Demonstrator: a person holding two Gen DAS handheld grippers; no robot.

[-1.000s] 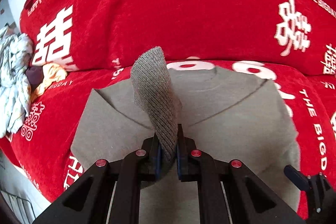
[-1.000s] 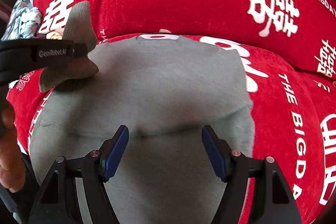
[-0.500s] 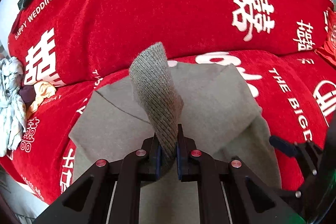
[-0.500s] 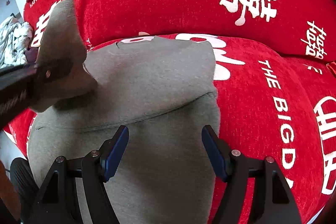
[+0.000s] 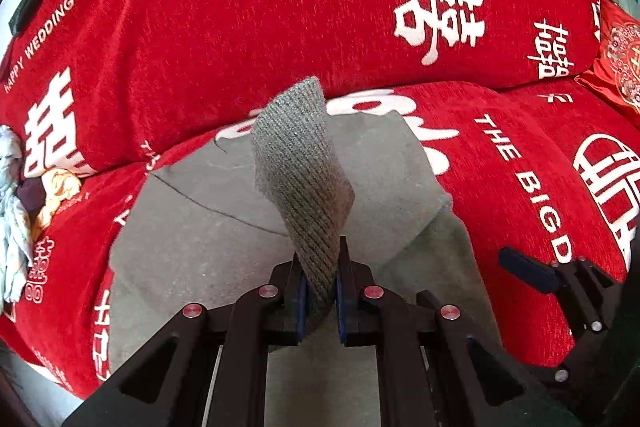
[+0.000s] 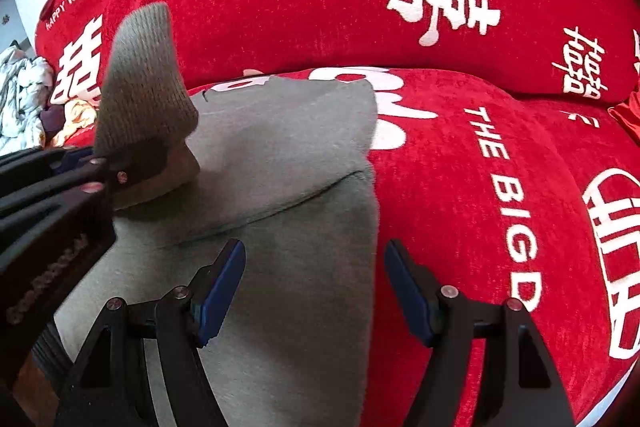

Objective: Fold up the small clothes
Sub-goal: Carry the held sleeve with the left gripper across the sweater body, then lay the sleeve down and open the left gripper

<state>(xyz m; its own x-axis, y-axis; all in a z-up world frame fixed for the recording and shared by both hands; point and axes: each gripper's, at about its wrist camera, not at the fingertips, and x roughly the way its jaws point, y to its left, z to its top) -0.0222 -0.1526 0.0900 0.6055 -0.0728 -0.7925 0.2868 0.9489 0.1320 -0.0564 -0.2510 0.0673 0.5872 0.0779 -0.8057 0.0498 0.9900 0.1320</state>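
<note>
**Left tongs pinched the ribbed cuff; right tongs gaped over the sweater**

At the bottom centre of the left wrist view, the left tongs (image 5: 320, 291) were clamped on the ribbed cuff (image 5: 300, 171) of a grey sweater (image 5: 192, 227), the cuff standing up above the fingers. At lower right of that frame the right tongs (image 5: 532, 275) showed as a dark arm. In the right wrist view, the right tongs (image 6: 316, 287) stood wide apart at the bottom, holding nothing, above the sweater's right edge. The sweater lay flat on a red sofa cover (image 5: 520, 187) printed with white characters. Farther off, at the left edge, sat a heap of crumpled clothes (image 5: 16, 211) against the red backrest (image 5: 280, 7).
</note>
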